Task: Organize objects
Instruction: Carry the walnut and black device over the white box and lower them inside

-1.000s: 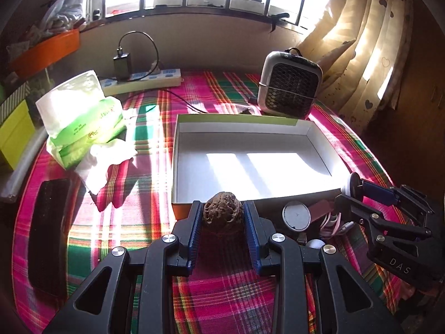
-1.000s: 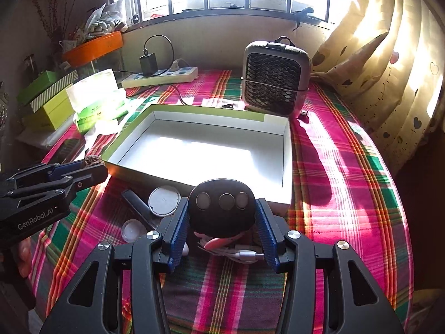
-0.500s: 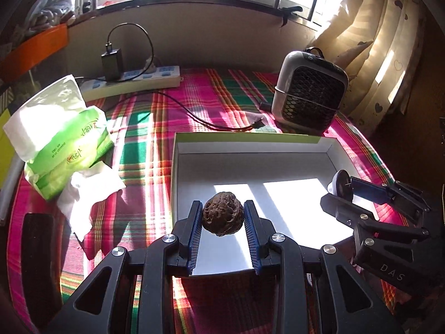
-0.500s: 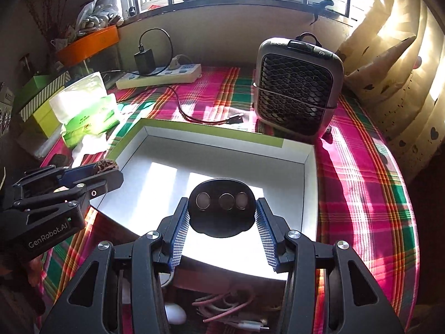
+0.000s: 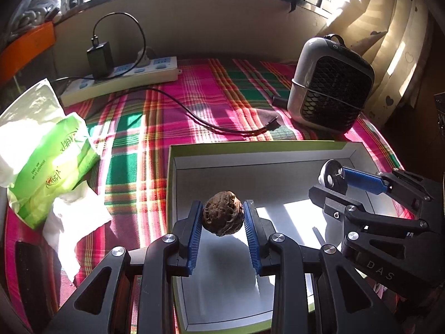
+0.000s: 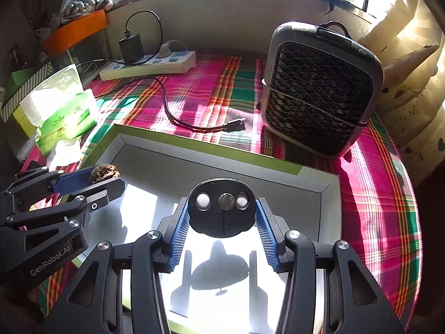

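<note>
My left gripper [image 5: 222,218] is shut on a brown wrinkled walnut [image 5: 223,216] and holds it above the left part of the open white box [image 5: 345,149]. My right gripper [image 6: 222,215] is shut on a black oval disc [image 6: 222,213] with three round insets and holds it above the box floor, casting a shadow below. The box's green rim [image 6: 194,142] shows in the right wrist view. The left gripper with the walnut [image 6: 104,173] shows at the left of the right wrist view; the right gripper with the disc [image 5: 331,178] shows at the right of the left wrist view.
A small grey fan heater [image 5: 331,83] stands behind the box on the plaid cloth. A black cable [image 5: 211,122] and white power strip [image 5: 122,79] lie at the back. A green tissue pack [image 5: 52,164] lies left. A curtain [image 6: 411,64] hangs right.
Both grippers have moved forward from the table's near edge to over the box, carrying the walnut and the disc. The small items in front of the box have dropped out of view.
</note>
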